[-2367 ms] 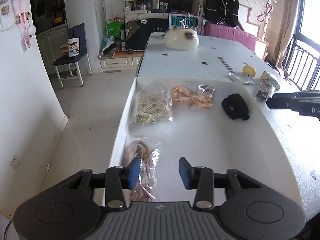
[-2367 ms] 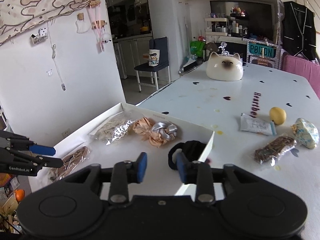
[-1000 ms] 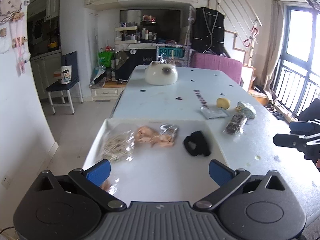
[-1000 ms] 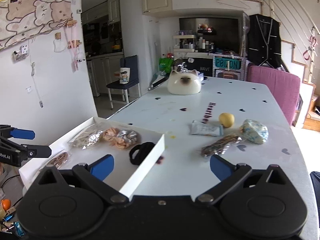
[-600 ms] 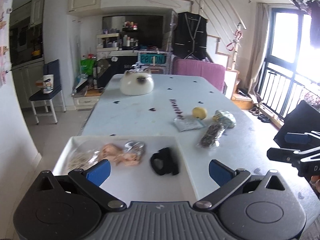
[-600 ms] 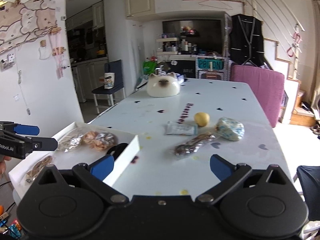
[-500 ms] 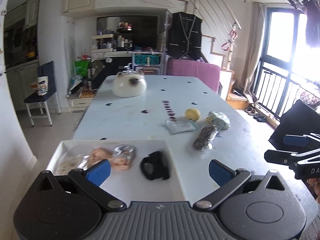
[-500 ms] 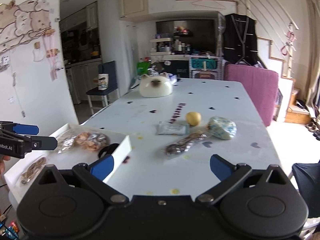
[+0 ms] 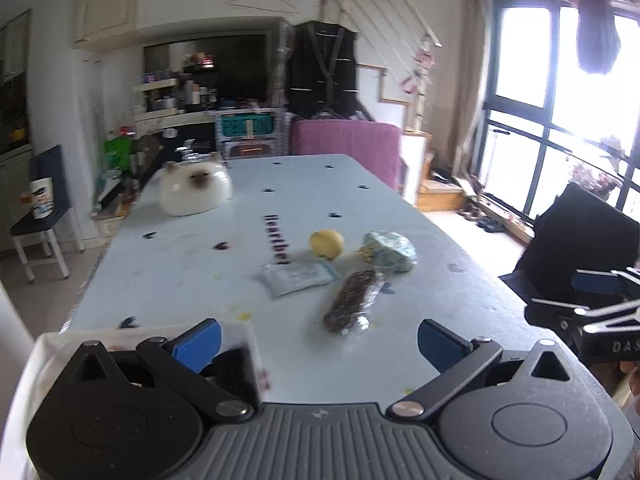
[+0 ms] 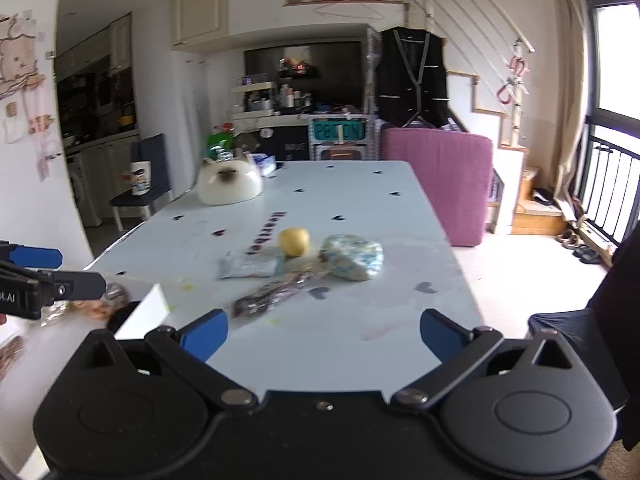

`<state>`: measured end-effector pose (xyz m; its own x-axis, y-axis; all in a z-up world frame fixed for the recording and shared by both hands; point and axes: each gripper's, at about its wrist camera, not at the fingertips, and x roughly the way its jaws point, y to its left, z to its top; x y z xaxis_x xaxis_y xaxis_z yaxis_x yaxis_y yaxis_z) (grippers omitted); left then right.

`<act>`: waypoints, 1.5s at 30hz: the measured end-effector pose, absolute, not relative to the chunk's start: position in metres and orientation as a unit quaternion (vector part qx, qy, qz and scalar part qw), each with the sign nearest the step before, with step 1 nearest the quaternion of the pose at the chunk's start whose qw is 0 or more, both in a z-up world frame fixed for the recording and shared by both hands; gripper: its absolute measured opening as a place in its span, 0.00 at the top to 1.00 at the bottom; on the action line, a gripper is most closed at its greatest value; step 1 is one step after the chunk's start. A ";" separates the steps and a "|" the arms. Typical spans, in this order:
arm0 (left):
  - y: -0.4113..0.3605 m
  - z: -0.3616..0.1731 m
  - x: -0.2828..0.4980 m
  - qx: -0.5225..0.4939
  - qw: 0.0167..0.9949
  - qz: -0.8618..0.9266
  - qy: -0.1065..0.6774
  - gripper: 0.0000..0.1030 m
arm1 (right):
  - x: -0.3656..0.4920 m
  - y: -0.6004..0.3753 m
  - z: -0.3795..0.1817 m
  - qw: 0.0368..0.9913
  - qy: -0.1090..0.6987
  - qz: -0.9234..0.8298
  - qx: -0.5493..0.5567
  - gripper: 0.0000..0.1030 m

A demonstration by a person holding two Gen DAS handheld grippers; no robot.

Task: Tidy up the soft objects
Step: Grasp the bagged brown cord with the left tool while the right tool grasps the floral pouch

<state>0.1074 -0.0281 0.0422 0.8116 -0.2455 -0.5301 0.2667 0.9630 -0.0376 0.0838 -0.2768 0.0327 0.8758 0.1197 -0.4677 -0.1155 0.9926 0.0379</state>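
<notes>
Above the white table [image 9: 192, 264], left gripper [image 9: 320, 340] and right gripper [image 10: 324, 330] both spread wide, grasping nothing. Ahead: bagged dark hair ties [image 9: 352, 300], floral pouch [image 9: 388, 250], yellow ball [image 9: 326, 242]; white tray [image 10: 142, 312] at left.

My left gripper [image 9: 318, 340] is matt black plastic w/ ribbed grey base, small shiny metal screws; finger pads [image 9: 199, 343] are blue, fine-textured rubber-like. Right gripper [image 10: 324, 330] has same finish, smooth matt black. Table [image 9: 248, 272] looks smooth, slightly glossy, pale blue w/ stains. Long packet [image 9: 352, 300] is clear glossy plastic film, dark rough stuff inside. Flat sachet [image 9: 298, 278] is shiny foil-like plastic. Patterned pouch [image 10: 352, 257] seems soft cloth. Yellow ball [image 10: 295, 241] is matt. Cat-shaped dome [image 10: 229, 187] is glossy, approx. ceramic. Tray [image 10: 144, 312] wall is matt white
</notes>
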 end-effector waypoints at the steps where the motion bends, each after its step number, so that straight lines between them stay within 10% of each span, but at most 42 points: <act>1: -0.032 0.041 0.111 0.022 0.950 -0.144 0.275 0.02 | 0.087 -0.281 0.032 0.969 0.241 0.055 0.006 0.00; 22: -0.099 -0.034 0.258 0.055 0.908 -0.220 0.352 0.33 | 0.209 -0.322 0.016 0.965 0.258 0.017 0.037 0.00; 45: -0.087 -0.076 0.307 -0.038 0.898 -0.229 0.374 0.34 | 0.378 -0.295 -0.055 0.919 0.364 0.026 0.149 0.00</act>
